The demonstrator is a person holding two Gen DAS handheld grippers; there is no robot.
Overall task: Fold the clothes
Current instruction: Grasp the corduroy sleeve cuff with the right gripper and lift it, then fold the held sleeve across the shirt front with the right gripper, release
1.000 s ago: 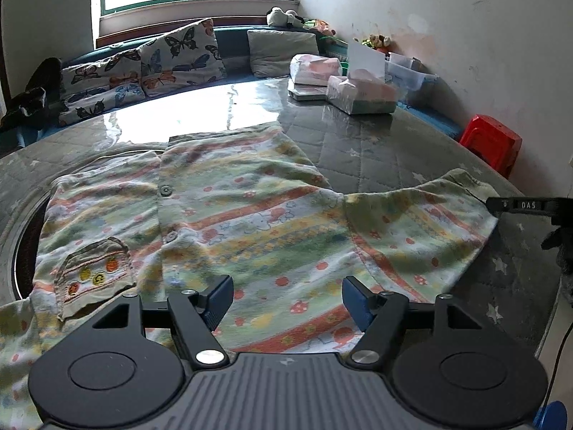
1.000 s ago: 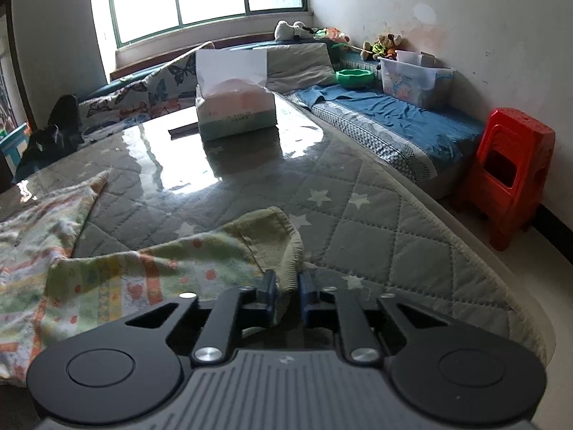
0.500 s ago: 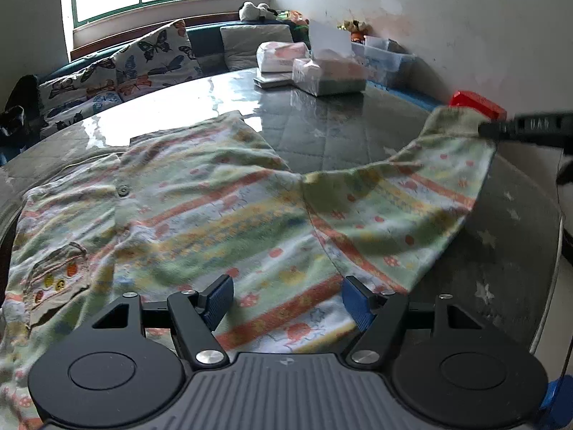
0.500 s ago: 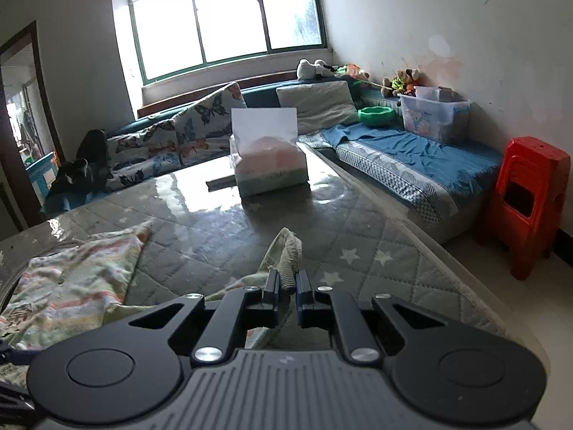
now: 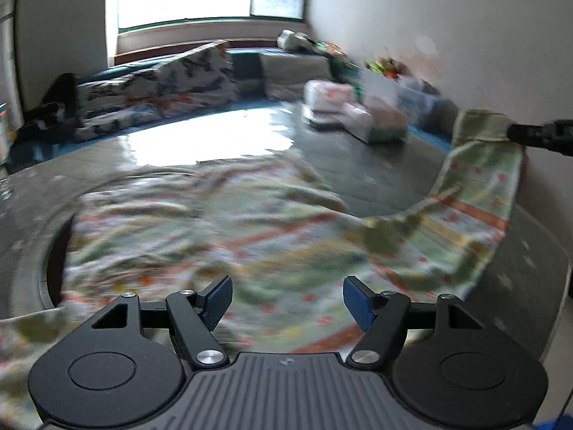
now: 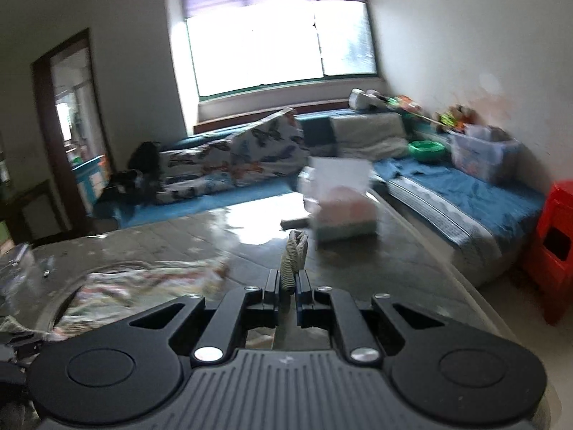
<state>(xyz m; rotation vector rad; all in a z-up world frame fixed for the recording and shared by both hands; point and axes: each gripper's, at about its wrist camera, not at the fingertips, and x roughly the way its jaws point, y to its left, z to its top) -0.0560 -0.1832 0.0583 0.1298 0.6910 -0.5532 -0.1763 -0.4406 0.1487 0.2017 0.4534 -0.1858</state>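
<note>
Garment (image 5: 222, 236): a striped, printed child's top in pale green, orange and yellow, lay spread over the round table (image 5: 358, 175), whose surface was a grey quilted cover with stars under a glossy sheet. Most of the cloth rested flat on the table, just ahead of the left gripper (image 5: 286, 299). Its right sleeve (image 5: 480, 179) was raised off the surface, hanging in a slack arc from the cuff down to the body of the top.

Left gripper: jaws spread wide, blue pads facing each other with nothing between them; it hung just above the near hem of the garment and I could not tell whether it touched the cloth.

Right gripper (image 6: 287, 283): jaws pressed together on the ribbed cuff of the sleeve (image 6: 293, 261), a short fold of cuff standing up beyond the tips. In the left wrist view the same gripper appeared as a dark bar (image 5: 540, 136) at the right edge, holding the cuff well above the table.

Surroundings: a tissue box (image 6: 340, 204) stood on the far part of the table, a red plastic stool (image 6: 555, 251) stood by the right wall, a clear storage bin (image 6: 483, 157) sat on the blue-covered bench, and butterfly-print cushions (image 6: 250, 157) lay under the window (image 6: 279, 36).

Writing: both views were motion-blurred; no label, brand or text on the tissue box, bin or gripper could be read.
</note>
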